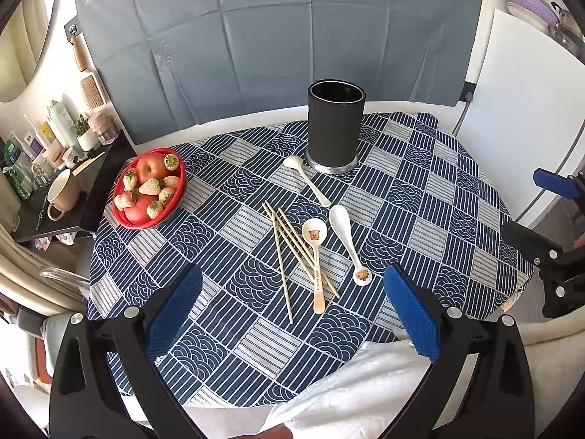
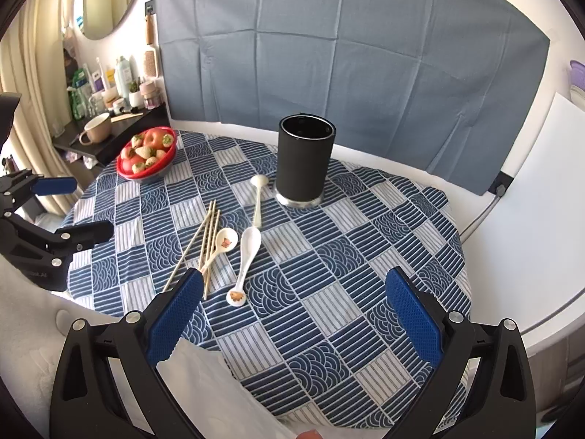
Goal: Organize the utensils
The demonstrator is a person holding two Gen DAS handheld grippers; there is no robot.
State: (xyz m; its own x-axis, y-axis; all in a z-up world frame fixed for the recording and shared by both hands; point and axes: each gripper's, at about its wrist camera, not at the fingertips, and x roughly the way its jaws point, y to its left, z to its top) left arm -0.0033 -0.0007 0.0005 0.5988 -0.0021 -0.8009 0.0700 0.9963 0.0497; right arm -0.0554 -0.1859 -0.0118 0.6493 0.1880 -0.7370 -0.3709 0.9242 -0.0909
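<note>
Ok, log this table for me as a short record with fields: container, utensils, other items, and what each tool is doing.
container: black holder upright, looks empty
spoons: three white spoons lying on the tablecloth
chopsticks: loose chopsticks beside the spoons
other: red fruit bowl
left tool: open, holding nothing
right tool: open, holding nothing

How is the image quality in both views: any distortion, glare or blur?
Left wrist view: strong fisheye bending, dark corners; black holder and spoons sharp. Right wrist view: same curvature; white table edge brightly washed out, chopsticks clear.
</note>
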